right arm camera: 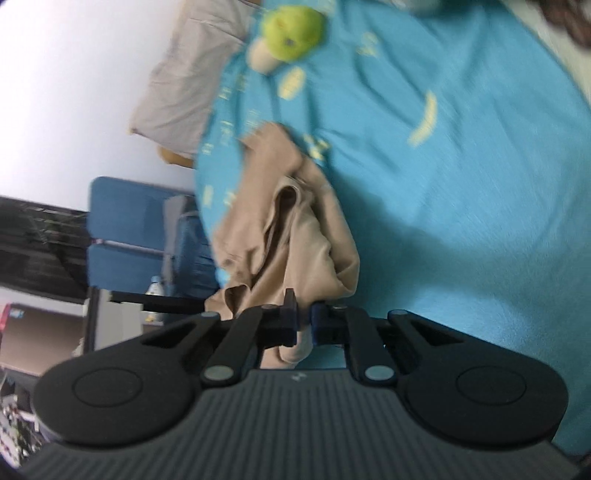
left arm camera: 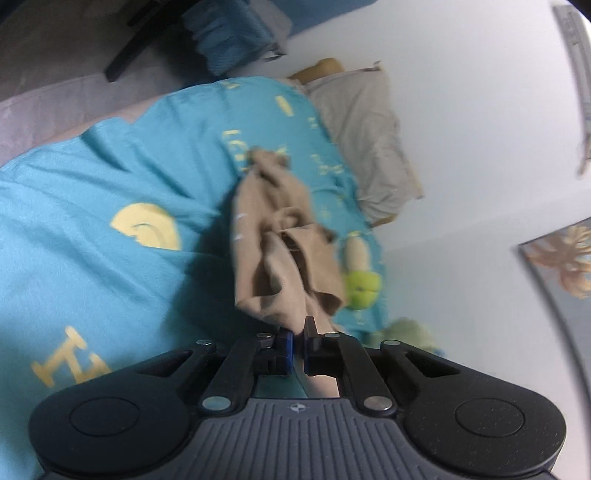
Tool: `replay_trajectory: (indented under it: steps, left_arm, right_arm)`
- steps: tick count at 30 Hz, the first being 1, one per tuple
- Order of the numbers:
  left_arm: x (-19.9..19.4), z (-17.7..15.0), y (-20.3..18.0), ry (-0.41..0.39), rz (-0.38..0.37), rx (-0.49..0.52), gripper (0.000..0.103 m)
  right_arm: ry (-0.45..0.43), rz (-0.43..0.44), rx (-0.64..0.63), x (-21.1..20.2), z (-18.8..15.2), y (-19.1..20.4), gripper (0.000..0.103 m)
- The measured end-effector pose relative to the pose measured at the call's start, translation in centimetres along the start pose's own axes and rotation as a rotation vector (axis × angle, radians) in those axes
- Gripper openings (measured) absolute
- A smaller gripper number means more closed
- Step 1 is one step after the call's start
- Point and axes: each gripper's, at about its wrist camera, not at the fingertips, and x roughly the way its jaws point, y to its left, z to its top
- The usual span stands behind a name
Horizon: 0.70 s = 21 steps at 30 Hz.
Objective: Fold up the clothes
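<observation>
The tan garment (left arm camera: 280, 251) hangs bunched just above the blue bedspread (left arm camera: 92, 184), near the green plush toy (left arm camera: 362, 284). Left claw (left arm camera: 298, 338) and right claw (right arm camera: 303, 321) each clamp its edge. Soft, light and limp, it probably handles best pinched at corners.

A bed is covered by a turquoise blanket (left arm camera: 92, 177) printed with pale yellow shapes and letters. At its far end lies a beige pillow (left arm camera: 369, 136), set against a white wall (left arm camera: 480, 110). A plush toy with a bright green head (right arm camera: 291, 29) and a cream body rests on the blanket near the pillow. Beside the bed stands a blue chair (right arm camera: 125, 236) with dark legs, and a plastic bottle (right arm camera: 155, 286) shows beneath it. A framed picture (left arm camera: 561, 258) with tan shapes hangs on the wall.
</observation>
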Motion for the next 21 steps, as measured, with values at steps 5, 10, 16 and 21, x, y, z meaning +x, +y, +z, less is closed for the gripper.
replay_trajectory:
  steps: [5, 10, 16, 21]
  left_arm:
    - [-6.5, -2.8, -3.1, -0.004, -0.033, 0.046, 0.005]
    - [-13.5, -7.4, -5.5, -0.013, 0.011, 0.096, 0.005]
    - [-17.6, -10.1, -6.3, -0.039, 0.031, 0.092, 0.005]
    - [-15.8, -7.9, -7.0, -0.041, 0.057, 0.080, 0.005]
  right_arm:
    - [-0.023, 0.034, -0.067, -5.3, -0.5, 1.9, 0.010]
    - [-0.023, 0.064, -0.117, -10.7, -2.8, 2.2, 0.010]
    - [-0.028, 0.073, -0.149, -14.1, -5.1, 2.3, 0.010]
    - [-0.024, 0.064, -0.169, -12.1, -3.9, 4.1, 0.010]
